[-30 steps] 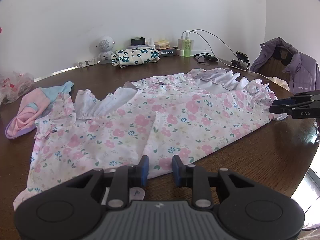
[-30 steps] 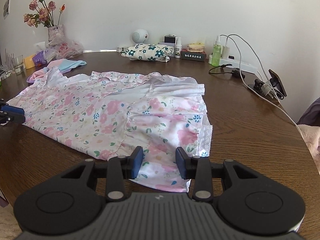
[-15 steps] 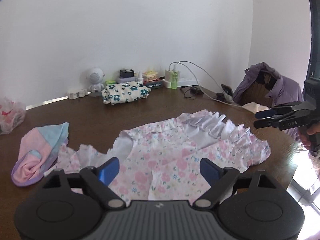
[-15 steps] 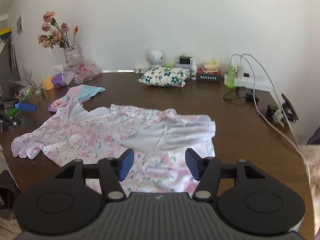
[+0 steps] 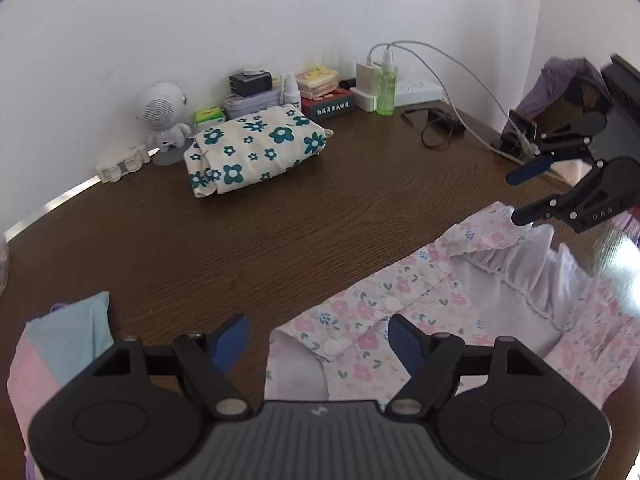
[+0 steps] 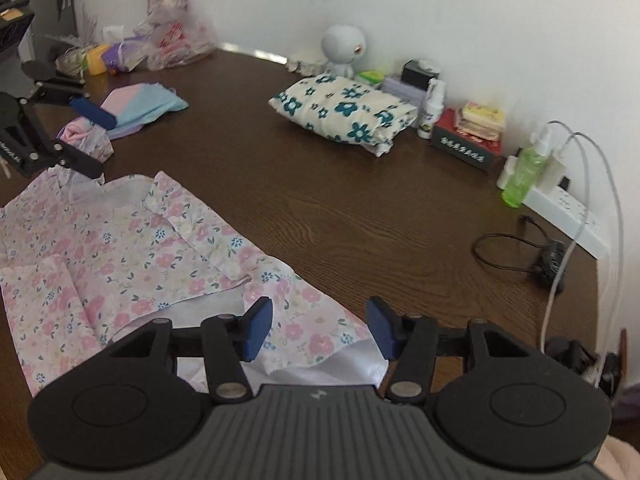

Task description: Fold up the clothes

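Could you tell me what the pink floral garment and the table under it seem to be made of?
Pink floral garment: thin woven fabric, probably cotton, matte; it creases softly and has gathered ruffles. Table: dark brown wood or wood-look veneer, slight sheen; grain lines show.

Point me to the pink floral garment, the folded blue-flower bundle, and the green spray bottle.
pink floral garment (image 6: 132, 248): right wrist view, button placket.
blue-flower bundle (image 5: 256, 152): left wrist view, top face.
green spray bottle (image 6: 524, 178): right wrist view, body.

Only readable bit is "DAS" in pale letters on the black arm of the right gripper. The dark box by the wall has white characters, too blurry to make out.
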Demonstrator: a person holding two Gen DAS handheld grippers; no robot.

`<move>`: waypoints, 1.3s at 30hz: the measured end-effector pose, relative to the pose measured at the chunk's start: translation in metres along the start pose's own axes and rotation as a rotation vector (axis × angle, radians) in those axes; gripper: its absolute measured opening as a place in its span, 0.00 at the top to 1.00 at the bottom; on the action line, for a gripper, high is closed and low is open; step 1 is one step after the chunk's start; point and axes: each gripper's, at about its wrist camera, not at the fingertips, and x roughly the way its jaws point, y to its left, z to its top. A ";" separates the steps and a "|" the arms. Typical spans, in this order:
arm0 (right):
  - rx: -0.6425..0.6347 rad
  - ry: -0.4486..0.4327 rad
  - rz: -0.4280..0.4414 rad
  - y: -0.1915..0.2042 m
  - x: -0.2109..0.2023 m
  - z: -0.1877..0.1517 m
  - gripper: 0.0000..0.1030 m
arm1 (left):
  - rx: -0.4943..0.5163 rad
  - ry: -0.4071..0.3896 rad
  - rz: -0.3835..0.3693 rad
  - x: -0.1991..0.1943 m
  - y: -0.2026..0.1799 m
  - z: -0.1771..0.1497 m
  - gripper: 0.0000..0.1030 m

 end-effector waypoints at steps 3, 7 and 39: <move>-0.010 0.076 0.087 -0.017 0.033 0.008 0.48 | 0.069 0.028 -0.045 0.032 0.008 0.002 0.30; -0.032 0.136 0.173 -0.033 0.059 0.009 0.52 | 0.095 0.068 -0.119 0.061 0.026 0.001 0.50; -0.678 -0.172 -0.394 0.162 -0.096 -0.104 1.00 | 0.761 -0.310 0.316 -0.071 -0.149 -0.141 0.99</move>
